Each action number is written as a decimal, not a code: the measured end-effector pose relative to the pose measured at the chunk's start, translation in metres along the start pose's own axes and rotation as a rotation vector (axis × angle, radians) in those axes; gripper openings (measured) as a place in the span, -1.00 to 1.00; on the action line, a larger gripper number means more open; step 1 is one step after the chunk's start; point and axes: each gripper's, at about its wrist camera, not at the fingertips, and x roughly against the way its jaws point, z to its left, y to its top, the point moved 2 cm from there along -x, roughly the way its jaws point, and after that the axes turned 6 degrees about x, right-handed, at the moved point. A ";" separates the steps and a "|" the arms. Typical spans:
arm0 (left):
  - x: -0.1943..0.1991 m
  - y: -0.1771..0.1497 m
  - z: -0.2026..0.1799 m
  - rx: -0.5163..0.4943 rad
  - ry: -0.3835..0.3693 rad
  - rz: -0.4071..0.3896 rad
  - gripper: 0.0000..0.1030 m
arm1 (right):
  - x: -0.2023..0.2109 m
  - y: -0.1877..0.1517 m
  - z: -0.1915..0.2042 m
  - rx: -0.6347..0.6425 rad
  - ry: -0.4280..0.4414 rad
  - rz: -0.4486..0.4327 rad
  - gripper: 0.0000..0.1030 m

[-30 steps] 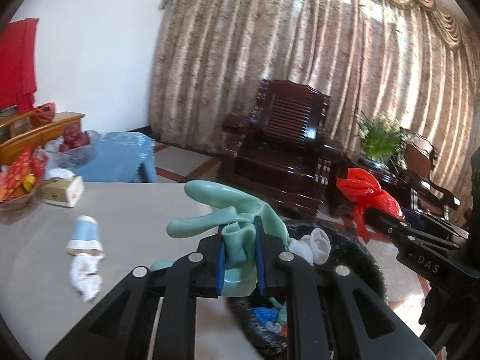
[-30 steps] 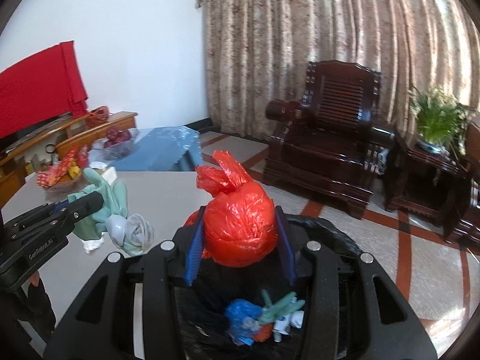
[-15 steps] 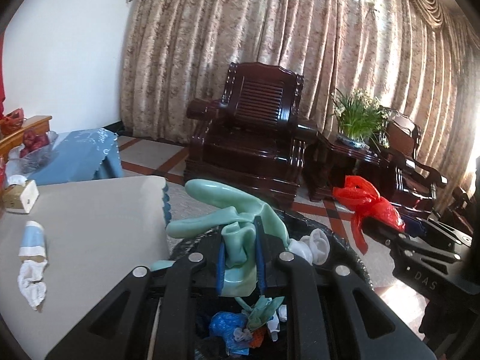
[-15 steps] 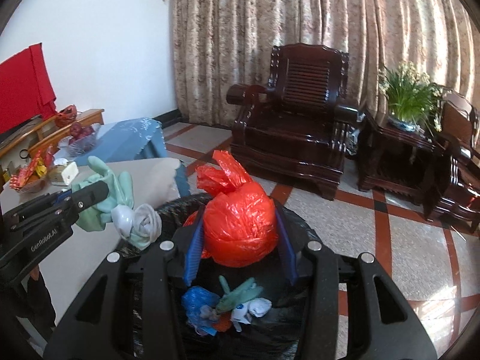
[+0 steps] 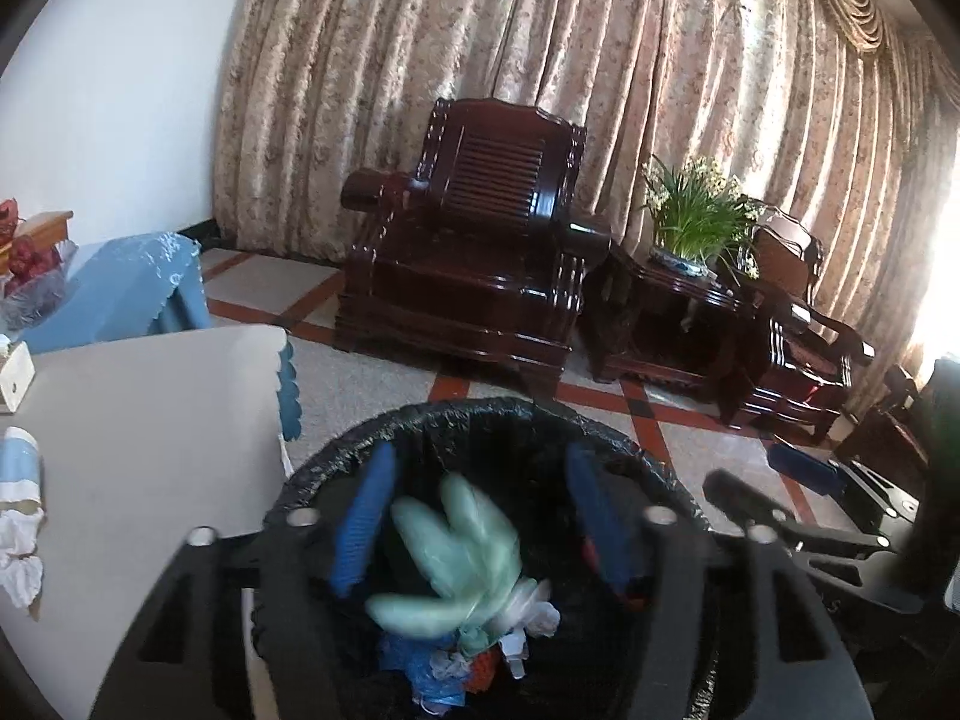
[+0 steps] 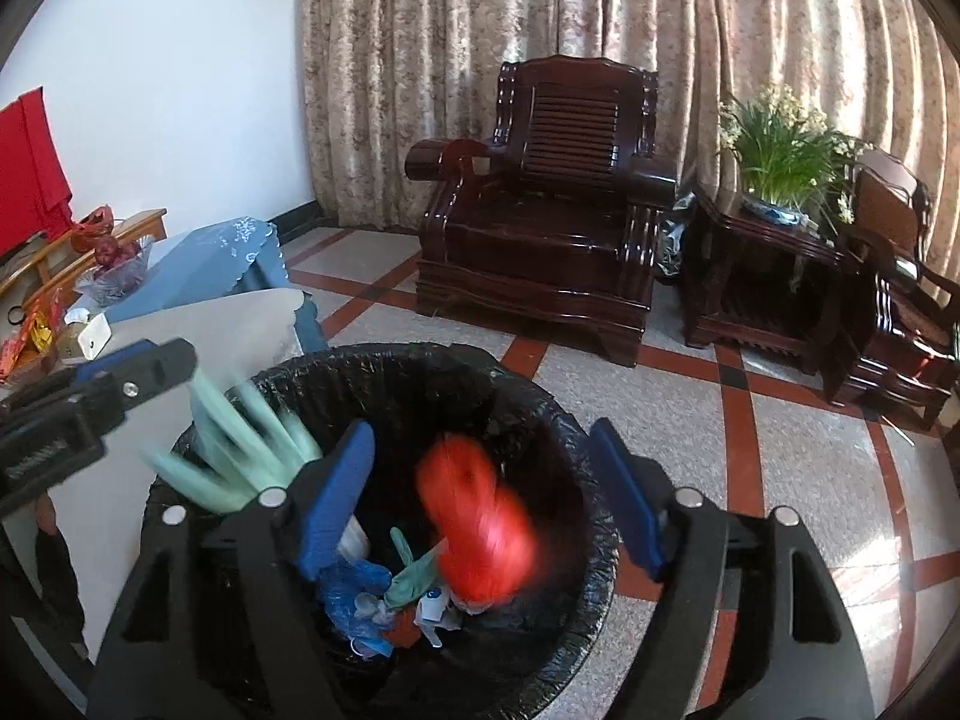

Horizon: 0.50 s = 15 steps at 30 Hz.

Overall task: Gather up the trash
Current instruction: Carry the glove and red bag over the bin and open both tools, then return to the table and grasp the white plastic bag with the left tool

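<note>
Living room with curtains and dark wooden armchair (image 6: 540,204) far behind; black-lined trash bin (image 6: 384,366) sits near, beside white table (image 5: 150,420). Left gripper (image 5: 480,516) jaws have just been opening, green glove (image 5: 462,558) blurred, loose between them over bin. Right gripper (image 6: 480,492) jaws likewise just opening, red bag (image 6: 480,528) blurred, untouched between pads, inside bin.
</note>
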 end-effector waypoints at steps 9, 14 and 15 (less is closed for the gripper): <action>0.050 0.012 0.038 0.018 0.100 -0.079 0.76 | 0.021 0.001 0.024 -0.046 0.063 -0.022 0.90; 0.090 0.008 0.085 0.051 0.204 -0.108 0.77 | 0.027 0.014 0.070 -0.015 0.148 -0.047 0.90; 0.099 0.007 0.097 0.061 0.227 -0.116 0.77 | 0.028 0.017 0.086 0.007 0.171 -0.054 0.90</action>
